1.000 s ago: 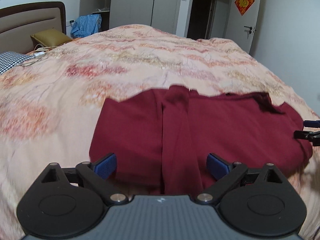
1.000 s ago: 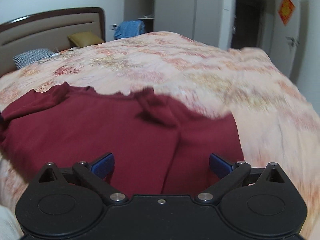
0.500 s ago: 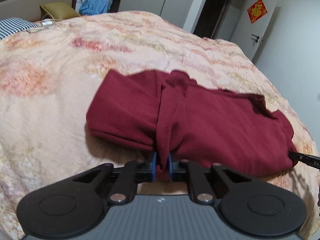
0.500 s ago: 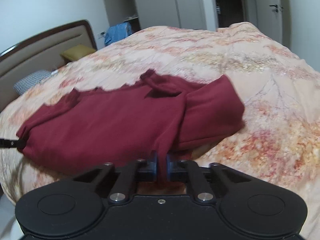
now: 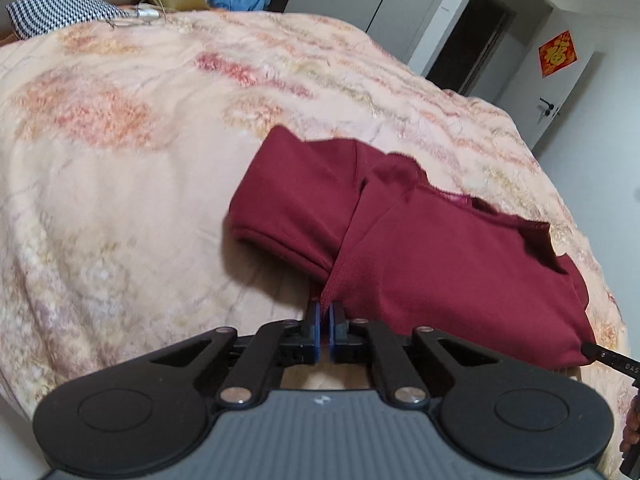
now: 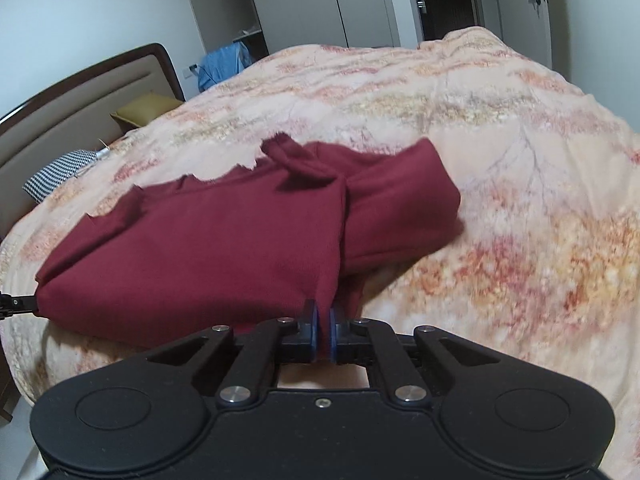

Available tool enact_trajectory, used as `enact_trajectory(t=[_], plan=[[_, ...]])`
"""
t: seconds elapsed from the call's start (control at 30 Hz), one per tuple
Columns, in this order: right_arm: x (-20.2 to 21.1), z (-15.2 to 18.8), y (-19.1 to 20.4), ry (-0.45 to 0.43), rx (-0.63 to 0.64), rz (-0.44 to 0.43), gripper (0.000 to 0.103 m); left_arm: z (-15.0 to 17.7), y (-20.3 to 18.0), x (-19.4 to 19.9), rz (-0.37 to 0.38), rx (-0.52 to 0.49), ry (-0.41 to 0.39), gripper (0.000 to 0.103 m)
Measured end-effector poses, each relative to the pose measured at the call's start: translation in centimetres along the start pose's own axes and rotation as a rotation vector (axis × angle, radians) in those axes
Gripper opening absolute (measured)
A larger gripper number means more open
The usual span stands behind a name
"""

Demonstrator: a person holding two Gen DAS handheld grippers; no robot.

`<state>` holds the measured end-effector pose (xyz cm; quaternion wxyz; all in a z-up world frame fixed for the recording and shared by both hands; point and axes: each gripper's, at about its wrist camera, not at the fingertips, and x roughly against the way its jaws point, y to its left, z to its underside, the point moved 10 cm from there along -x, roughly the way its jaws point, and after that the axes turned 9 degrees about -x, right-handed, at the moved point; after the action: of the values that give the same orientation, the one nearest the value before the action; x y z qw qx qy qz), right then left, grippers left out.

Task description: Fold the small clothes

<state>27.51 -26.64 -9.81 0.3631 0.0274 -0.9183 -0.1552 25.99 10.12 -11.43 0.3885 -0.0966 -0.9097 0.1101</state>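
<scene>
A dark red garment (image 5: pixel 440 248) lies on a floral peach quilt (image 5: pixel 120 200), its near edge pinched at one point by the left gripper (image 5: pixel 324 330) and at another by the right gripper (image 6: pixel 324 334), each with blue pads pressed together on a fold of cloth. Bare quilt stretches wide beyond the garment's far ragged edge and to both sides. Behind the bed stand a padded headboard (image 6: pixel 80 96), a checked pillow (image 5: pixel 60 12), grey wardrobes (image 6: pixel 320 0) and a door (image 5: pixel 560 80).
</scene>
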Motion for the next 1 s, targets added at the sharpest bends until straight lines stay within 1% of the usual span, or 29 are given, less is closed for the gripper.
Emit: enact_trajectory(t=[0.13, 0.23, 0.3, 0.37, 0.43, 0.5, 0.53, 0.6, 0.67, 0.7, 0.77, 0.8, 0.83, 0.87, 0.93, 1.0], plan=[[-0.1, -0.2, 0.0, -0.005, 0.023, 0.009, 0.007, -0.3, -0.3, 0.2, -0.020, -0.058, -0.007, 0.004], [-0.3, -0.2, -0.3, 0.002, 0.028, 0.009, 0.009, 0.1, -0.2, -0.1, -0.025, -0.056, 0.007, 0.004], [-0.3, -0.1, -0.4, 0.001, 0.034, 0.016, 0.016, 0.2, -0.3, 0.1, -0.023, -0.052, 0.002, 0.005], [0.0, -0.4, -0.4, -0.009, 0.053, 0.024, 0.020, 0.0, -0.6, 0.4, -0.020, -0.059, -0.008, 0.006], [0.3, -0.7, -0.2, -0.025, 0.088, 0.032, 0.024, -0.3, -1.0, 0.9, -0.030, -0.086, -0.013, 0.007], [0.4, -1.1, 0.1, -0.044, 0.129, 0.044, 0.036, -0.8, -1.5, 1.4, -0.049, -0.123, -0.024, 0.009], [0.4, -1.4, 0.2, -0.053, 0.148, 0.046, 0.039, -1.3, -1.9, 1.5, -0.054, -0.139, -0.030, 0.013], [0.2, -2.1, 0.6, -0.069, 0.172, 0.044, 0.055, -2.2, -2.7, 1.6, -0.053, -0.170, -0.048, 0.022], [-0.5, -2.9, 1.0, -0.078, 0.197, 0.035, 0.062, -3.4, -3.5, 1.1, -0.051, -0.207, -0.066, 0.040], [-1.0, -3.4, 1.3, -0.080, 0.213, 0.034, 0.065, -4.0, -3.9, 0.6, -0.057, -0.229, -0.072, 0.043], [-2.0, -4.4, 2.1, -0.087, 0.254, 0.030, 0.071, -5.4, -5.0, -0.6, -0.061, -0.282, -0.083, 0.056], [-2.6, -4.9, 2.5, -0.092, 0.277, 0.029, 0.075, -6.0, -5.6, -1.4, -0.058, -0.309, -0.088, 0.060], [-3.2, -5.4, 2.9, -0.098, 0.297, 0.029, 0.076, -6.6, -6.2, -2.3, -0.059, -0.335, -0.087, 0.066], [-3.9, -5.9, 3.2, -0.102, 0.315, 0.029, 0.078, -7.1, -6.7, -3.3, -0.064, -0.361, -0.086, 0.070], [-5.2, -7.0, 3.8, -0.107, 0.342, 0.029, 0.078, -8.0, -7.8, -5.3, -0.064, -0.417, -0.078, 0.075], [-6.6, -7.9, 4.3, -0.112, 0.363, 0.029, 0.078, -8.5, -8.7, -7.4, -0.080, -0.473, -0.061, 0.076]])
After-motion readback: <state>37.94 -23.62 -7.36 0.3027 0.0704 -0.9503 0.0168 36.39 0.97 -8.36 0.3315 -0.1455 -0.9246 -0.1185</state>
